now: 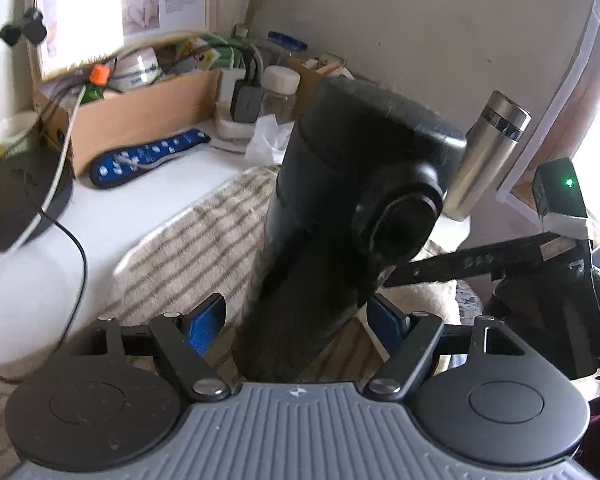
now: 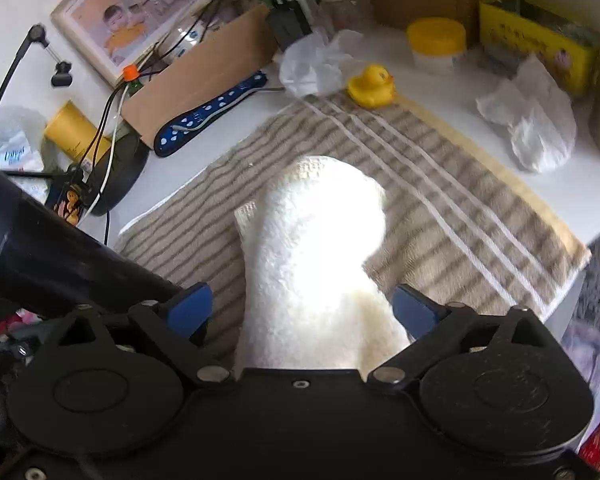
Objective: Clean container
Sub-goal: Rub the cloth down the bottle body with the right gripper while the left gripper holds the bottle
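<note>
My left gripper (image 1: 296, 320) is shut on a tall black bottle (image 1: 332, 216) with a black flip cap, held tilted above the striped towel (image 1: 188, 232). The bottle also shows at the left edge of the right wrist view (image 2: 52, 256). My right gripper (image 2: 300, 308) is shut on a folded white cloth (image 2: 312, 248), held above the striped towel (image 2: 440, 200). The right gripper's body shows at the right of the left wrist view (image 1: 540, 280), beside the bottle's cap. Cloth and bottle are apart in the right wrist view.
A steel flask (image 1: 484, 156) stands behind the bottle. A cardboard box (image 2: 204, 80), blue remote (image 2: 208, 112), yellow rubber duck (image 2: 370, 86), yellow-lidded jar (image 2: 436, 44), yellow tissue box (image 2: 540, 44), crumpled plastic (image 2: 528, 124) and cables crowd the white table. The table edge is at right.
</note>
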Available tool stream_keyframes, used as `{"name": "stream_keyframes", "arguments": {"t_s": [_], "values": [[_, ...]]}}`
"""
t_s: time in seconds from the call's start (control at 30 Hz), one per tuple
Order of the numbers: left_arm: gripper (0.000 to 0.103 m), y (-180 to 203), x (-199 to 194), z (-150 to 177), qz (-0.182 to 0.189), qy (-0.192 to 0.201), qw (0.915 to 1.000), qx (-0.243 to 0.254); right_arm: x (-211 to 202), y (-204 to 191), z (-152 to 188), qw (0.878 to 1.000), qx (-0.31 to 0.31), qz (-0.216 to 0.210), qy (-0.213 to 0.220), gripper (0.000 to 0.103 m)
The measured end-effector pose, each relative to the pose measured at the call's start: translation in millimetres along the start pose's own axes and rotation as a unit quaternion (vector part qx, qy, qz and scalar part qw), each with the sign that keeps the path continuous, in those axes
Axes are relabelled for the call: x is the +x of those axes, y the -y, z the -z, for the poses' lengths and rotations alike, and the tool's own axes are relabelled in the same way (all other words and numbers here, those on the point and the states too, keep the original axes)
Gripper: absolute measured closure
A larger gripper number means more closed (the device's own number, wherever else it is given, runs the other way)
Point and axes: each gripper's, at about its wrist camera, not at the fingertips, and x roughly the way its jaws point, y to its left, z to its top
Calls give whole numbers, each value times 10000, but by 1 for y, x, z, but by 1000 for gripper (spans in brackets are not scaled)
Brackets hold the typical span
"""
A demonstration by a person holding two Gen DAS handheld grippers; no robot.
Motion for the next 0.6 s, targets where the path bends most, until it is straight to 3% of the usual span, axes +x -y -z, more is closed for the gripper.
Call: {"name": "stream_keyframes", "arguments": {"t_s": [0.03,0.1,0.2,0.23,0.27,0.37,0.57,0.6], "values": [[26,1,0,-1,-4,13,10000,23,3,0,0,10000,27,-64,-27,30],[26,3,0,-2,-14,29,10000,68,9,-2,-1,9999,-76,-130,-84,33],[26,6,5,-2,-65,-24,9999,112,20,-13,2,9976,-640,108,-223,42],[26,7,7,-2,-83,-16,9999,114,22,-17,3,9962,-826,162,-241,48],[26,7,7,-3,-95,1,9999,109,21,-19,4,9954,-917,135,-244,60],[26,8,8,-5,-118,111,9998,93,17,-19,4,9949,-981,-33,-232,73],[26,15,19,-10,-255,179,9989,341,6,7,0,9982,-349,-465,-138,77],[32,17,19,-9,-275,234,9984,435,6,9,0,9979,-289,-552,-149,77]]}}
